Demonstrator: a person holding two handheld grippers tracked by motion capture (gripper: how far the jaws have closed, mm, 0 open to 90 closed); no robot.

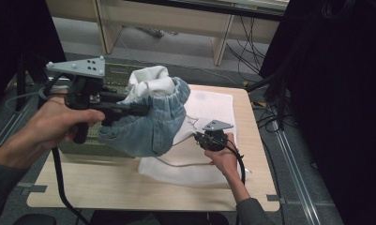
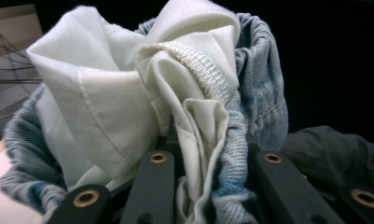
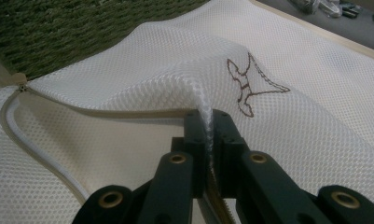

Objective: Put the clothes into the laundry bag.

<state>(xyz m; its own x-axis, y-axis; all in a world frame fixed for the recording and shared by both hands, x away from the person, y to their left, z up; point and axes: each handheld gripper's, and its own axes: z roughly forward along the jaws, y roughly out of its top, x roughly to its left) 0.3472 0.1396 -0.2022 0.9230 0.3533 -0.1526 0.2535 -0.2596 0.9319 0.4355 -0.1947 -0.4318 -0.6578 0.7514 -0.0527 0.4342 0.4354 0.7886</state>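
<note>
High view: the left gripper (image 1: 141, 109) is held up above the left part of the table (image 1: 129, 192), its jaws closed on a bunched garment (image 1: 148, 126) of pale blue denim with a gathered elastic waistband and a white lining (image 1: 150, 82) pushed out at the top. The garment hangs clear of the table surface, in front of a dark green woven basket (image 1: 115, 75) standing at the table's far left. In the left gripper view the lining (image 2: 110, 107) shows folded seams and an overlocked edge, with the ruched denim (image 2: 264, 84) wrapped around behind it; both layers run down between the two black jaws, which press on the cloth. The white mesh laundry bag (image 1: 209, 108) lies flat on the table to the right of the garment. The right gripper (image 1: 199, 137) sits low at the bag's near part, jaws nearly together, pinching a raised fold of the mesh along its opening. In the right gripper view the mesh (image 3: 128, 88) is lifted into a ridge at the jaws, a beige zipper (image 3: 40, 149) curves along the open edge, and a small brown outline emblem (image 3: 250, 84) is stitched on the upper panel; it carries no readable lettering. What lies inside the bag cannot be determined. The basket's contents cannot be made out.
</note>
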